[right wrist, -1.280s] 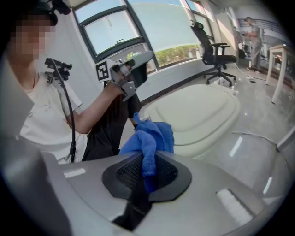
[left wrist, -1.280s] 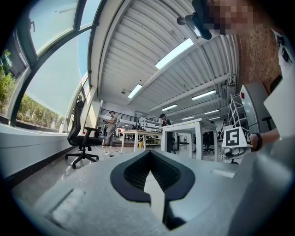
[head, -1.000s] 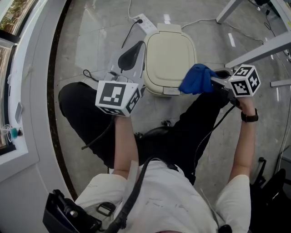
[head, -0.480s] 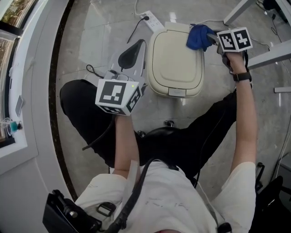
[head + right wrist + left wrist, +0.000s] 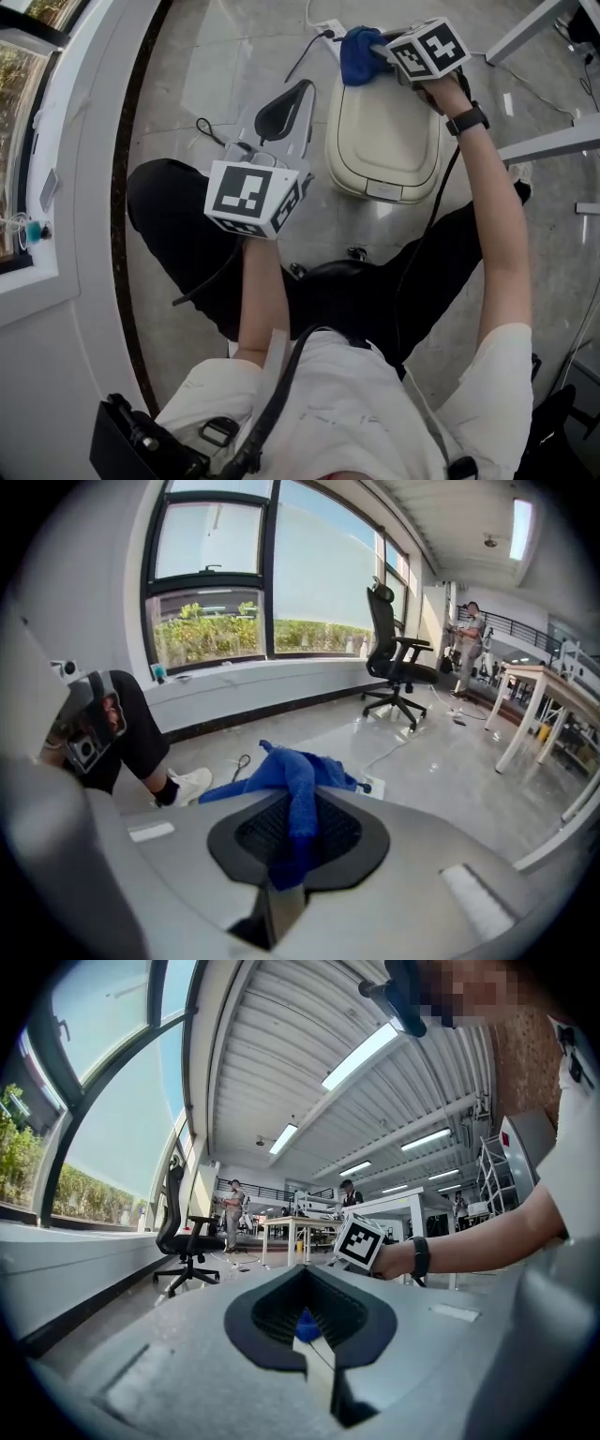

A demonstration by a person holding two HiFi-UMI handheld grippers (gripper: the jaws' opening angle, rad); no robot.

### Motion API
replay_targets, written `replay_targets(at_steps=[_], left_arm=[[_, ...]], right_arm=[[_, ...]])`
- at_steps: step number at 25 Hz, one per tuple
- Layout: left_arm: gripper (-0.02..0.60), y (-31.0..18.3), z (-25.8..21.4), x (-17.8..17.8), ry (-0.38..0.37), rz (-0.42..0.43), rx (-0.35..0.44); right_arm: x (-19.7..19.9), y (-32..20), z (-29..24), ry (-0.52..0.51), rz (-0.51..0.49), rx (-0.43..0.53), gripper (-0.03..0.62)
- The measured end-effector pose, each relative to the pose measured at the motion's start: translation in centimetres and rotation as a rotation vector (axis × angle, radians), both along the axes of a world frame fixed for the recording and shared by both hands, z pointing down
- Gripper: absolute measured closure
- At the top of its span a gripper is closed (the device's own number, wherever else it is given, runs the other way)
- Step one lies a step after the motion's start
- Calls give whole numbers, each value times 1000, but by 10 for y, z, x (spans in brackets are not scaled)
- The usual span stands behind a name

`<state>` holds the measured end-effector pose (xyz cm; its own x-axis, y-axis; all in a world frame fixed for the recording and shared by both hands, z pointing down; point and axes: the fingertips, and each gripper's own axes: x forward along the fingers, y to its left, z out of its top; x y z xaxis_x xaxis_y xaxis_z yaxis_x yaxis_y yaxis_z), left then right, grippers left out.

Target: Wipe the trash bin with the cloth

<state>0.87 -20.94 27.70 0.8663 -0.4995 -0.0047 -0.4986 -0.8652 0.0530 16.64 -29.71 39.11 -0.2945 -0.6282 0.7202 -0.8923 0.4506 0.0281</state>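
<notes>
Your right gripper [image 5: 292,841] is clamped on the blue cloth [image 5: 295,780], and you hold it at the far left corner of the trash bin [image 5: 384,131], on the edge of its cream lid. Your left gripper [image 5: 309,1335] hangs just left of the bin with its jaws together and nothing between them. The wipe looks under way on the lid only; the walls and front seem left to do. You cannot judge which parts are already clean, since no marks or wet streaks show, and the bin's sides sit hidden beneath the lid.
</notes>
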Motion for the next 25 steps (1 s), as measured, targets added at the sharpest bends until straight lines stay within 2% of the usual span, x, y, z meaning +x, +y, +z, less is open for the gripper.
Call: replay_targets(at_steps=[2, 3, 6, 8, 11, 15, 19, 25], left_arm=[[581, -1, 0, -5, -3, -6, 2], [580, -1, -1, -7, 0, -11, 2], [580, -3, -4, -13, 17, -21, 2], [581, -4, -4, -12, 22, -20, 1], [580, 1, -4, -6, 23, 2, -2], [580, 4, -7, -1, 31, 20, -1], [580, 6, -5, 2, 32, 30, -4], [580, 11, -10, 3, 44, 35, 4]], right_arm=[[-19, -1, -5, -78, -33, 16, 559], [-21, -1, -11, -72, -34, 47, 559], [7, 1, -43, 135, 3, 211, 559], [35, 7, -54, 193, 75, 248, 559], [63, 28, -36, 156, 152, 148, 559], [52, 58, 3, 52, 149, -4, 559], [23, 71, 10, -82, 133, 3, 556], [-8, 101, 6, -190, 88, -14, 554]])
